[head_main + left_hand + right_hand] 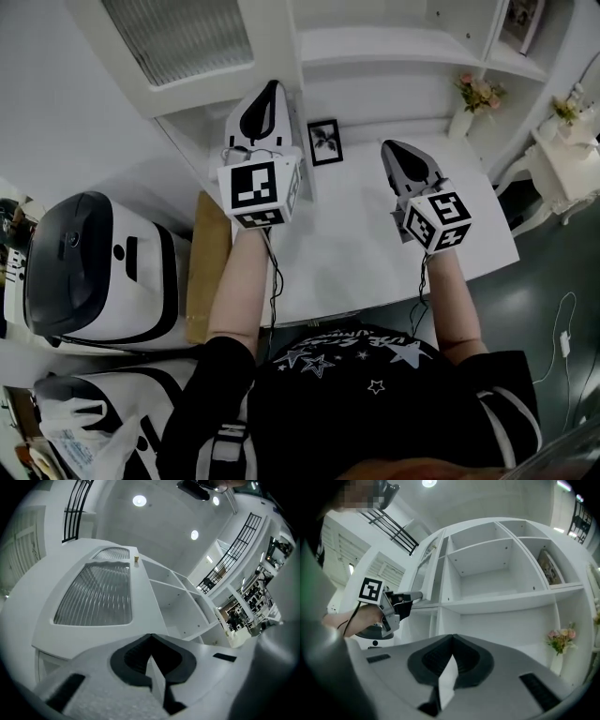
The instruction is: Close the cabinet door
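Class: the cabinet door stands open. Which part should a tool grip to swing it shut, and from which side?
Likely the lower frame rail of the door, away from the hinge side by the shelves, approached from below. The rail is a thin exposed edge; the ribbed glass gives no hold and no handle shows.

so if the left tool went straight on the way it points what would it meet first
Most likely the open cabinet door: the shut left tool aims at its white frame under the ribbed glass, near the free edge. Whether it already touches is unclear.
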